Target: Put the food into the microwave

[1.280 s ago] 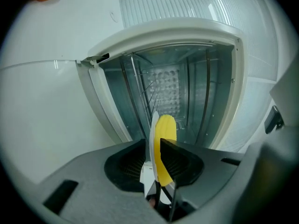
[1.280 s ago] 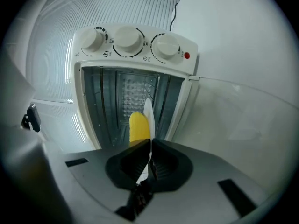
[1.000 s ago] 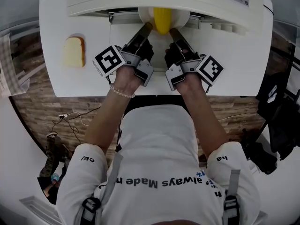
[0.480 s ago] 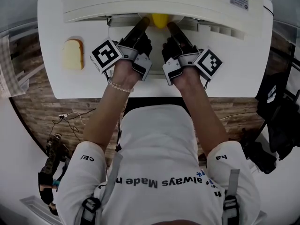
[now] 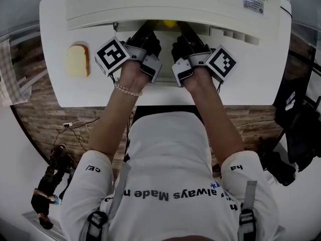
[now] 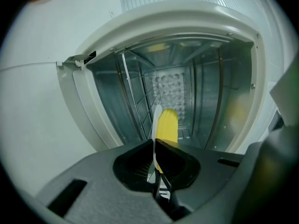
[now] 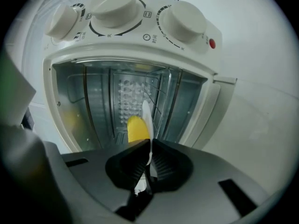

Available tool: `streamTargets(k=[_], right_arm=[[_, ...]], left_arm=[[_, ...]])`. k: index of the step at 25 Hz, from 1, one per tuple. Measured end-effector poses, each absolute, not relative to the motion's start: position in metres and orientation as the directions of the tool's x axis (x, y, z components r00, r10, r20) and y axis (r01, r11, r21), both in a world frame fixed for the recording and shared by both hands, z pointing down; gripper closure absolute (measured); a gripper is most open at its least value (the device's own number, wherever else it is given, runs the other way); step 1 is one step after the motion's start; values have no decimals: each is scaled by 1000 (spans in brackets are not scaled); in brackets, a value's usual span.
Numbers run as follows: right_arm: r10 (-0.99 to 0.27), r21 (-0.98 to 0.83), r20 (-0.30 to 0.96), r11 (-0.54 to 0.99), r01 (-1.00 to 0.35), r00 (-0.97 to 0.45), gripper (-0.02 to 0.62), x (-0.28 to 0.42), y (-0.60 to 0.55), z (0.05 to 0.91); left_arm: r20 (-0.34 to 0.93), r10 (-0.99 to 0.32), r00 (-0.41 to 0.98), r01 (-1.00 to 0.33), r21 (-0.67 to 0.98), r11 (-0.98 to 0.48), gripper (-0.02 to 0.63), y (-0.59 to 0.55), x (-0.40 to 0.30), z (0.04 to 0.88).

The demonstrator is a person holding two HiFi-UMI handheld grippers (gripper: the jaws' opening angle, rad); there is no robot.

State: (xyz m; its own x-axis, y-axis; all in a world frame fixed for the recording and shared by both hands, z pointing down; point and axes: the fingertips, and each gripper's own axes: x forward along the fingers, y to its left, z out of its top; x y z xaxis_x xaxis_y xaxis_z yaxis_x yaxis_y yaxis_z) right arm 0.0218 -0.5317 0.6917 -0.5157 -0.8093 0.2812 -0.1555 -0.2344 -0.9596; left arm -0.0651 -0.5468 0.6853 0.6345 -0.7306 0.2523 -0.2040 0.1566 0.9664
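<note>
White tabletop [image 5: 261, 74] carries everything. The white microwave with three round dials [image 5: 175, 4] sits at its far edge, cavity open and facing me. The right gripper view shows the dials [image 7: 114, 8] in a row above the opening, with a small red lamp [image 7: 212, 44] beside them. Bare metal walls inside, with a perforated back panel and a wire rack guide [image 6: 135, 106] on the side wall.

The thin white plate [image 6: 157, 113] shows edge-on in both gripper views [image 7: 146, 113], and I'm holding it by opposite rims. Its far end points into the cavity mouth.

The yellow oblong food [image 6: 167, 125] lies on the plate. From the head view only a sliver of it [image 5: 169, 23] shows under the microwave's top edge, so most of it is already past the opening. The right gripper view has it [image 7: 137, 129] in front of the back panel.

My left hand-held gripper [image 6: 155, 146] has its jaws clamped on the plate's rim. My right hand-held gripper [image 7: 150, 148] is the same on the other rim. Both [image 5: 143, 34] [image 5: 186, 34] sit close together at the opening, tips under the top edge.

A slice of pale bread with a brown crust [image 5: 78, 60] lies on the tabletop well to the left of my left hand [image 5: 131, 77], out of the way. I can't see anything in the cavity blocking the plate.
</note>
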Motion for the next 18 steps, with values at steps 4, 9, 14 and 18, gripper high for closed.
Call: streamTargets(k=[4,9,14,18], right_arm=[[-800,-959,284,-220,-181,-528,555,21,-532,688],[-784,-952,303,-220,-213,-543,512,27,-522,683],[-765,-934,319,-153,-324,-560,512,38,-508,664],[-754,-913,293,-38,-405,-589,539,44,-498,634]], left_arm=[[274,-724,633,-240,959,153,584,-543,-67,684],[268,-726,633,-235,960,150,583,-530,-67,676],[283,-721,633,-304,947,104,584,-512,-74,657],[257,-719,646,-391,920,-23,588,-500,-76,625]])
